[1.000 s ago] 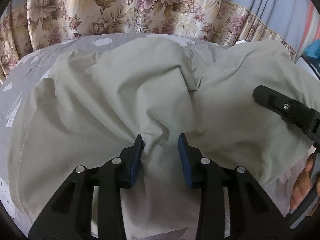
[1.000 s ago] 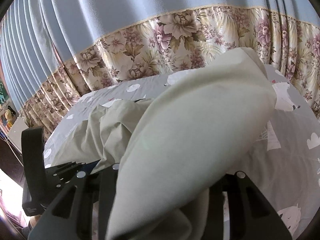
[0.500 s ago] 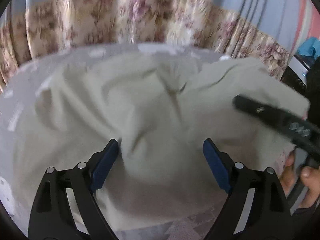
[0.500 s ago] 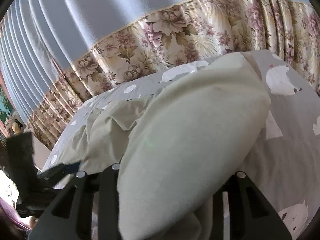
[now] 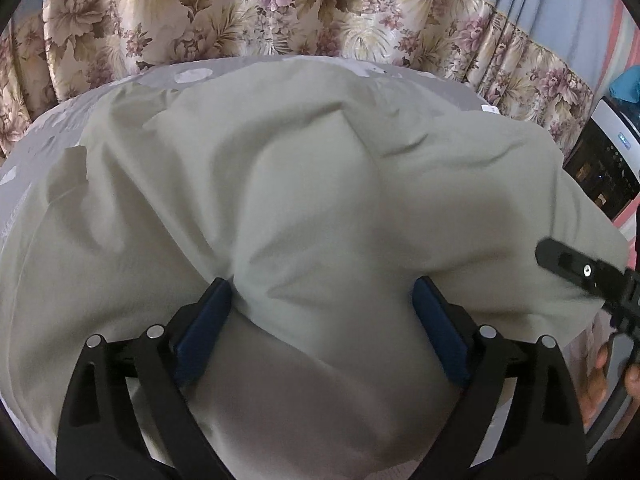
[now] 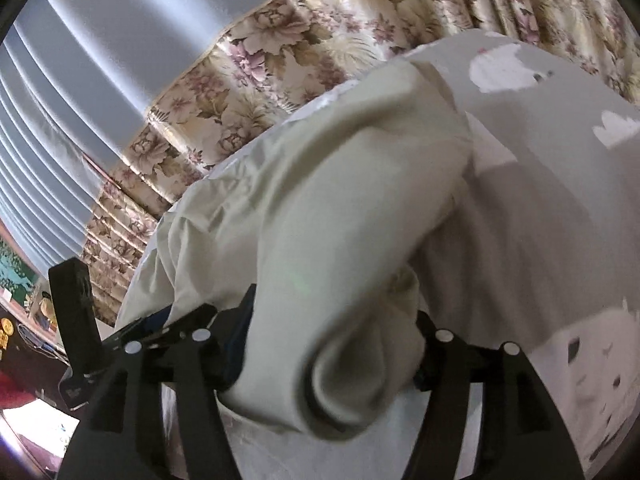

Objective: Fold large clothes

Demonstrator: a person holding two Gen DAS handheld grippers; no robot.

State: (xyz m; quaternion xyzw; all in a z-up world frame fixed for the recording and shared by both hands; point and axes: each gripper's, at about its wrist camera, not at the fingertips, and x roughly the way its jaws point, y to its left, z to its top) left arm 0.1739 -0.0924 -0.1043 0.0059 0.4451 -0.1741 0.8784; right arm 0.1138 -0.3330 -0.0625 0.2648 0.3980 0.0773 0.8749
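Jaws of left hand-held gripper [image 5: 322, 300] have just opened, releasing garment [image 5: 304, 184].

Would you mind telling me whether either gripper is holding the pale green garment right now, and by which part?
The left gripper holds nothing: its jaws have just opened wide around a ridge of the garment. For the right gripper, jaws just opening around a rolled end, a hold cannot be told.

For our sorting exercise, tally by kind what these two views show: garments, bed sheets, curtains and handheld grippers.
Pale green garment: 1
Grey patterned bed sheet: 1
Floral curtain: 1
Handheld grippers: 2, the left gripper and the right gripper
Total: 5
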